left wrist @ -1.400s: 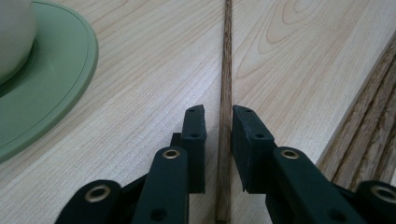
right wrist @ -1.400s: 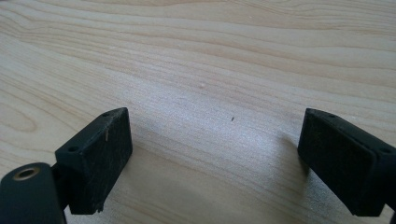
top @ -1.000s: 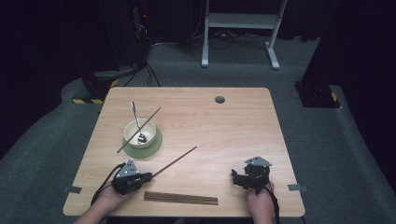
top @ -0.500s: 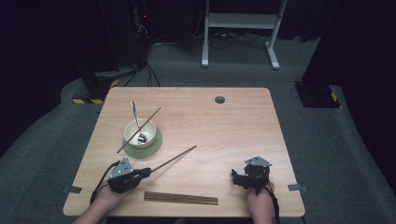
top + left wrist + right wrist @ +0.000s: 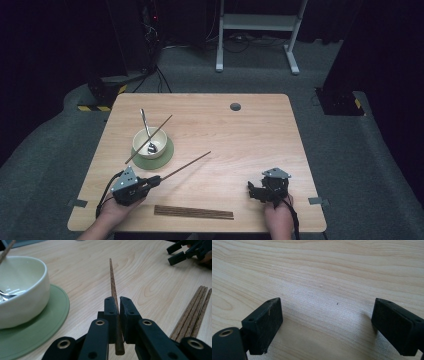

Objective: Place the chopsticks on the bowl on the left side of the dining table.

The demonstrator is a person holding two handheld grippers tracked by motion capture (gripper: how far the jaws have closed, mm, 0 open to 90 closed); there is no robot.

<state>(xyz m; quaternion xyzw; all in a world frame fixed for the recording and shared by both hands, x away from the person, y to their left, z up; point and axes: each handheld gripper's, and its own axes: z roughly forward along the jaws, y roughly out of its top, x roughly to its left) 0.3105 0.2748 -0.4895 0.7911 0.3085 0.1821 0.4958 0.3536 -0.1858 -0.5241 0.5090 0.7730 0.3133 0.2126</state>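
While left gripper (image 5: 118,315) clamps slim brown wooden chopstick (image 5: 113,285), right gripper (image 5: 327,322) gapes, pale grained table (image 5: 324,270).

Counted on the counter (image 5: 240,135): one cream bowl (image 5: 149,144) on one round green mat (image 5: 168,154), around 10 o'clock from the middle, with one metal spoon (image 5: 144,121) and one loose chopstick (image 5: 159,128) leaning in it. One more single chopstick (image 5: 187,164) pinched in the left claw (image 5: 156,179) at 8 o'clock, plus one bundle of chopsticks (image 5: 193,212) lying flat at 6 o'clock, at least three in it, exact number hard to tell. Two claws in all, the second being the right claw (image 5: 255,189) at 5 o'clock, and one dark round hole (image 5: 235,106) near 12 o'clock.
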